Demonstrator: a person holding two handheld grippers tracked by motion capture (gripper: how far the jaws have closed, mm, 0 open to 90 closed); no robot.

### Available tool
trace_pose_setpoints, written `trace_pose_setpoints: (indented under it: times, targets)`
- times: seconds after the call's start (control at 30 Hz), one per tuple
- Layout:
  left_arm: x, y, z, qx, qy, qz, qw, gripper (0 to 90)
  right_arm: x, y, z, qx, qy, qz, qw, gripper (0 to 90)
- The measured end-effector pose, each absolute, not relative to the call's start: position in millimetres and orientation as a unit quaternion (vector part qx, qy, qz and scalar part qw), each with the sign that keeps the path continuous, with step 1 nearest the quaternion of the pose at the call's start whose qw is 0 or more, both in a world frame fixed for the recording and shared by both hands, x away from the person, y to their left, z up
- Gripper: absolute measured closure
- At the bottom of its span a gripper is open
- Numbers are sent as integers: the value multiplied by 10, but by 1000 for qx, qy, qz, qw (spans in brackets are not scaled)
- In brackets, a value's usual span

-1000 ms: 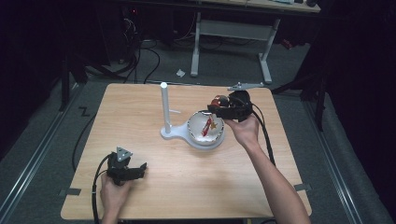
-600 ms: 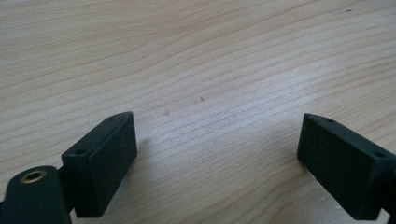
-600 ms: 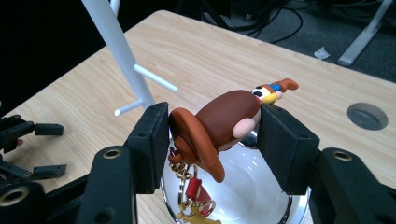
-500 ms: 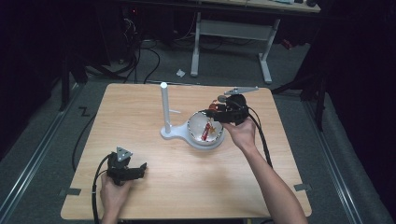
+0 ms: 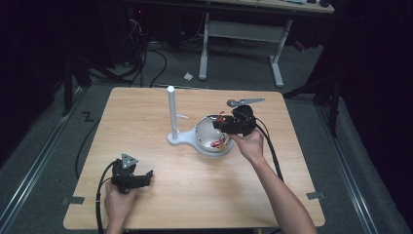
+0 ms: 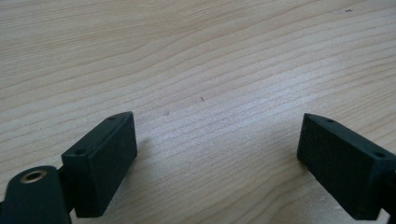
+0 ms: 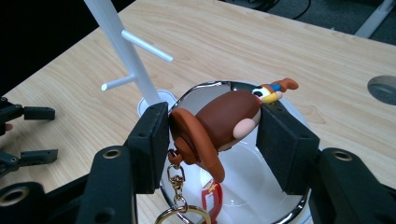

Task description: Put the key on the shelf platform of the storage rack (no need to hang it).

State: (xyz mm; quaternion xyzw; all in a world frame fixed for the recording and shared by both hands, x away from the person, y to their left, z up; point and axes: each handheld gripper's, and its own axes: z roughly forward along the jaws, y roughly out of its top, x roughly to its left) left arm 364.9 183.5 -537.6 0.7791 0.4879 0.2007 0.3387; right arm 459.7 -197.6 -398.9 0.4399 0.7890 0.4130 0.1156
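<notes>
1. We see the right claw (image 7: 212,135) clamped on a brown figurine keychain (image 7: 219,126); the toy's head sits between both pads, and its chain and ring (image 7: 180,207) dangle free below.

2. Compared with the high views a second and half a second ago, the right claw (image 5: 234,123) has shifted slightly leftward and now sits over the far rim of the white bowl (image 5: 203,132), rather than at its right edge.

3. The keychain hangs above the bowl's interior, clear of the bottom; a red item (image 7: 211,198) lies inside the bowl beneath it.

4. The white peg stand (image 5: 171,109) rises just beside the bowl, with its short pegs (image 7: 147,45) bare.

5. We judge that the keychain is lifted out and on its way toward a peg; the ring must next be lined up with one.

6. The left claw (image 6: 215,158) rests on the counter (image 6: 201,60) with its jaws spread wide and nothing between them, unchanged in place across all three high views.
</notes>
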Motion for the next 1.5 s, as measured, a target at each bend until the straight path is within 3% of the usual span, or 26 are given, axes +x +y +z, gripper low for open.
trace_pose_setpoints:
  times: [1.17,1.2,1.23,1.5]
  targets:
    - [3649,1835,-5376,779,488,201,339,123,4766,-1911,-4331,458,800,375,93,464]
    - [3649,1835,-5376,779,488,201,339,123,4771,-1909,-4341,459,800,375,95,585]
    - [3649,1835,-5376,779,488,201,339,123,4767,-1915,-4346,455,802,373,99,637]
    - [3649,1835,-5376,779,488,201,339,126,4809,-1798,-4467,453,810,359,95,671]
